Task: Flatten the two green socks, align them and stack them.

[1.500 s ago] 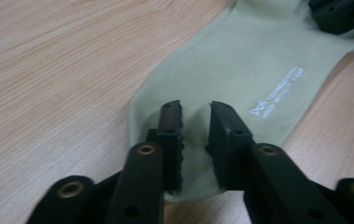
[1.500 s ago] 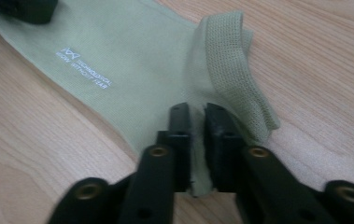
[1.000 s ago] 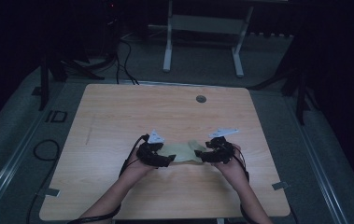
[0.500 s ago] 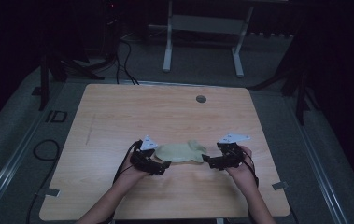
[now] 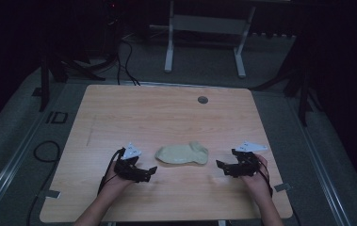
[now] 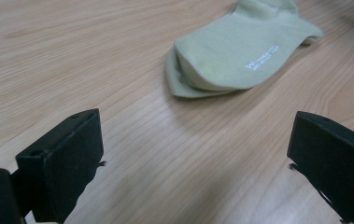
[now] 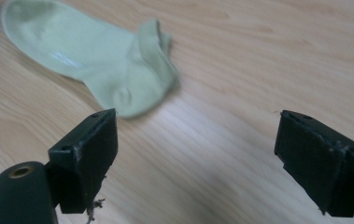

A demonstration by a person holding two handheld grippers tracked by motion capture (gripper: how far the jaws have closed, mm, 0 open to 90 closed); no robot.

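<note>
A pale green sock (image 5: 182, 154) lies flat on the wooden table (image 5: 166, 113), a second sock layer showing under it (image 6: 240, 53) in the left gripper view. My left gripper (image 5: 149, 173) rests open just left of the sock, nothing between its jaws (image 6: 198, 158). My right gripper (image 5: 221, 167) sits to the sock's right, open and holding nothing (image 7: 195, 154). The sock's cuff and heel (image 7: 132, 79) lie beyond its left jaw. Both grippers are apart from the sock.
A small round grommet (image 5: 203, 100) sits near the table's far edge. Beyond the table stand a white frame (image 5: 204, 28) and cables (image 5: 124, 52) on the grey floor. Bare wood surrounds the sock.
Both grippers let go of the sock and drew back outward and toward the near edge. The sock now lies flat between them.
</note>
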